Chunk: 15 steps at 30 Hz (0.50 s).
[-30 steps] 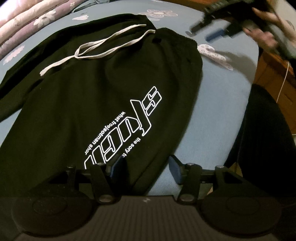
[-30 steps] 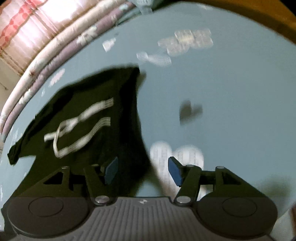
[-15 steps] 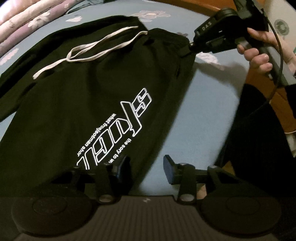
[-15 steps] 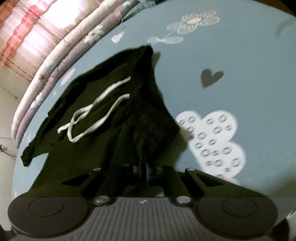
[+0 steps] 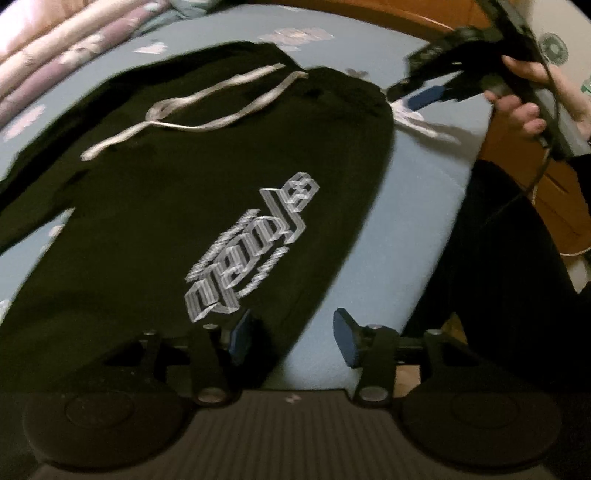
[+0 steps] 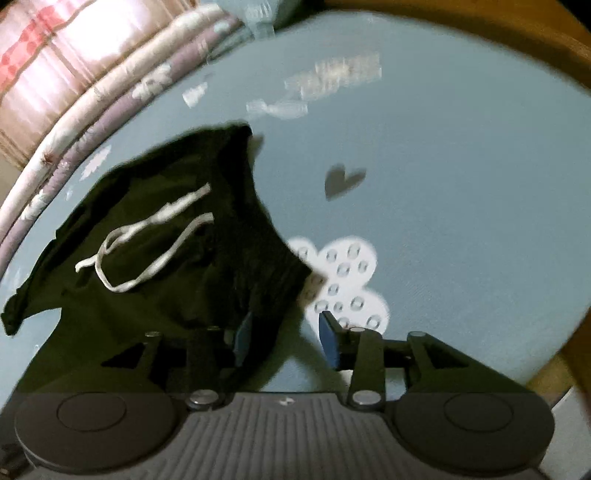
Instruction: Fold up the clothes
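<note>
**A:** Blue bedsheet point(image 6: 461, 184) with white flower prints fills most of both views, a wooden bed frame point(image 6: 480, 33) curving round its far edge and rolled bedding point(image 6: 92, 99) stacked at the left. Where do the shorts sit on it?

**B:** Spread flat near the sheet's middle. They're black drawstring shorts point(image 5: 184, 206), waistband toward the far side, one leg reaching back under the left gripper point(image 5: 291, 332). Nothing is folded yet, I'd judge.

**A:** And the grippers?

**B:** Left one has its fingers apart, holding nothing, straddling the hem edge where black cloth meets blue sheet. The right gripper point(image 6: 284, 332) is also spread wide and empty, hovering at the waistband corner, one finger over cloth, the other over the white flower print point(image 6: 343, 280).

**A:** What could go wrong?

**B:** Both views are blurred, so the grippers are likely moving fast. A quick pinch at the corner could catch only the top layer, or the sheet with it, and the fold would drag crooked.

**A:** Anything smaller?

**B:** The white drawstring point(image 5: 207, 107) lies loose in a loop across the front. If the waistband is swung over, the cord could bunch inside the fold and leave a lump. The printed logo point(image 5: 255, 251) might crease too.
</note>
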Each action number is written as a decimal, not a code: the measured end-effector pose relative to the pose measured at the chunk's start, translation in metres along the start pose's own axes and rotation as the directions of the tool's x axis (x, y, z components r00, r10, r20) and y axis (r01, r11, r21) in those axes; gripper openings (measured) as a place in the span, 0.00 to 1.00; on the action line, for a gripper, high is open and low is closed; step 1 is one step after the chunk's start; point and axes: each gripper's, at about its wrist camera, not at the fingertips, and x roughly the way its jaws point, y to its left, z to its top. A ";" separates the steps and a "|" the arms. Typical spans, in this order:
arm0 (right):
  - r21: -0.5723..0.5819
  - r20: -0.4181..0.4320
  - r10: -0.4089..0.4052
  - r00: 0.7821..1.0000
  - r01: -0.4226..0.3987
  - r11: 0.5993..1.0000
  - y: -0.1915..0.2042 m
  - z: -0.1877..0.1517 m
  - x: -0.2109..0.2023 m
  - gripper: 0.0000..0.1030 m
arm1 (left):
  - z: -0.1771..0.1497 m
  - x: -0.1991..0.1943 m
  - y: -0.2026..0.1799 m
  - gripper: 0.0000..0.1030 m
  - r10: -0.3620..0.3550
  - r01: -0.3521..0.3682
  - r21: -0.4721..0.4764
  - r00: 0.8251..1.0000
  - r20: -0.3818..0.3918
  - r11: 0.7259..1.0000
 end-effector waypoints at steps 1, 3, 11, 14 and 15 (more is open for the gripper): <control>-0.014 0.021 0.016 1.000 -0.015 1.000 0.004 -0.001 -0.005 0.44 | -0.003 -0.007 0.008 0.51 0.020 -0.020 -0.021 1.000 0.004 1.000; -0.054 0.043 0.059 0.997 -0.057 0.997 0.017 -0.004 -0.011 0.48 | -0.007 -0.015 0.025 0.53 0.077 -0.076 -0.073 0.997 0.012 0.994; -0.312 -0.059 0.084 0.995 -0.099 0.945 0.086 -0.040 0.030 0.54 | -0.036 -0.001 0.105 0.54 0.189 -0.227 -0.407 0.973 -0.131 0.885; -0.280 -0.112 0.063 0.992 -0.092 0.956 0.081 -0.045 0.043 0.54 | -0.057 0.001 0.111 0.59 0.193 -0.242 -0.440 0.969 -0.154 0.865; -0.267 -0.123 0.063 0.990 -0.094 0.959 0.077 -0.045 0.045 0.54 | -0.063 -0.002 0.110 0.62 0.182 -0.233 -0.444 0.971 -0.156 0.865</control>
